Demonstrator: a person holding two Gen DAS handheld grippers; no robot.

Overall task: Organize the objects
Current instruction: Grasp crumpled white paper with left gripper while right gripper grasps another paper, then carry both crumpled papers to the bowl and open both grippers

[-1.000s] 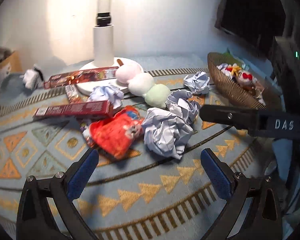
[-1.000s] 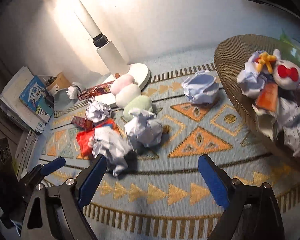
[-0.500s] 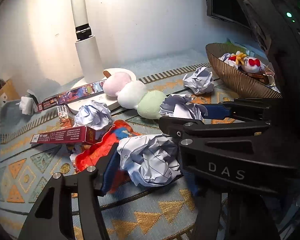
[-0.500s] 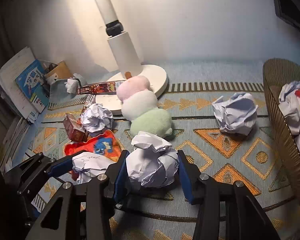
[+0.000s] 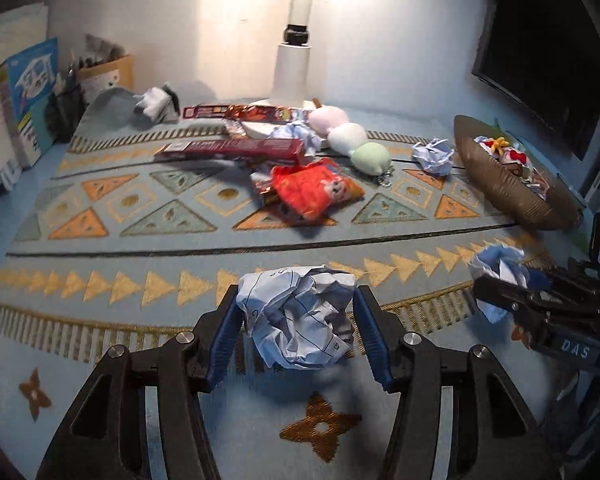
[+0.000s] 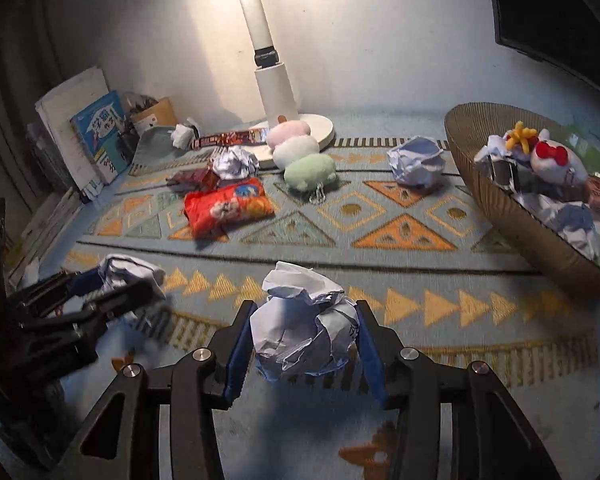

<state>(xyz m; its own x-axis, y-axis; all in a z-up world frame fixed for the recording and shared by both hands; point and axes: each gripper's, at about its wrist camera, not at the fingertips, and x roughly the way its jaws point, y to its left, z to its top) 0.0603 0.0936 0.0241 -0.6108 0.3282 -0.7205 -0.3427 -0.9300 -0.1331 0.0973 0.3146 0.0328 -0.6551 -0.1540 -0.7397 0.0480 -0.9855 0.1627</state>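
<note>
Two grippers, left gripper (image 5: 296, 320) and right gripper (image 6: 302, 332), each clamp one paper ball (image 5: 300, 316).

Left tongs (image 5: 296, 322) clamping crumpled paper ball (image 5: 298, 318), above patterned rug (image 5: 140, 216)

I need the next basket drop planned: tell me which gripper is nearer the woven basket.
Right. The right gripper, holding a paper ball, sits just left of the woven basket; the left gripper is farther left.

Lamp post (image 6: 256, 20): top cut off by frame edge. Basket (image 6: 512, 216) contents: partly hidden behind near rim. Monitor (image 5: 540, 52) beside basket: cut off.
</note>
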